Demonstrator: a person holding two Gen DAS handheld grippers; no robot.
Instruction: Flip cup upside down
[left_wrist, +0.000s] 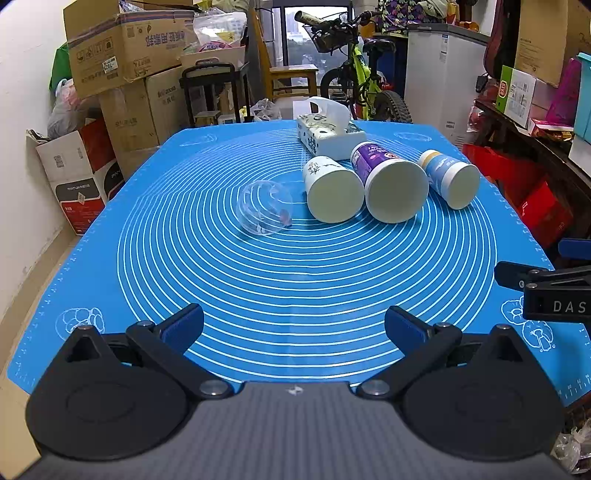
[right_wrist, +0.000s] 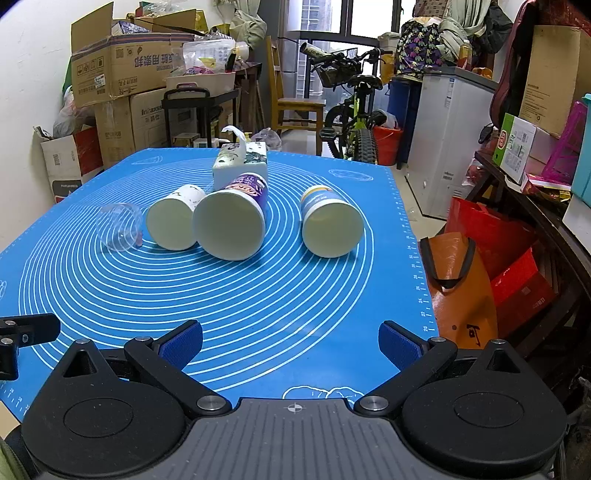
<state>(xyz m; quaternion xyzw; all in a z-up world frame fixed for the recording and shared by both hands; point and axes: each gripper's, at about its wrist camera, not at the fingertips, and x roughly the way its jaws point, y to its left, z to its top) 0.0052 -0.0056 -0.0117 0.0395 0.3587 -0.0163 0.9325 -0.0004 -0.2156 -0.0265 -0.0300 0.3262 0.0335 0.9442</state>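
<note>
Both wrist views look forward, low over the blue mat (left_wrist: 295, 277) — left camera sits further left.

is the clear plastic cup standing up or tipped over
Tipped over. The clear plastic cup lies on its side on the blue mat, left of the three paper cups, apart from the nearest one; neither gripper touches it.

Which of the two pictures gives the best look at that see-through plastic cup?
The left wrist view: the clear cup lies on its side near the middle, large and unobstructed. The right wrist view shows the same cup smaller, off to the left, fainter against the blue mat.
</note>
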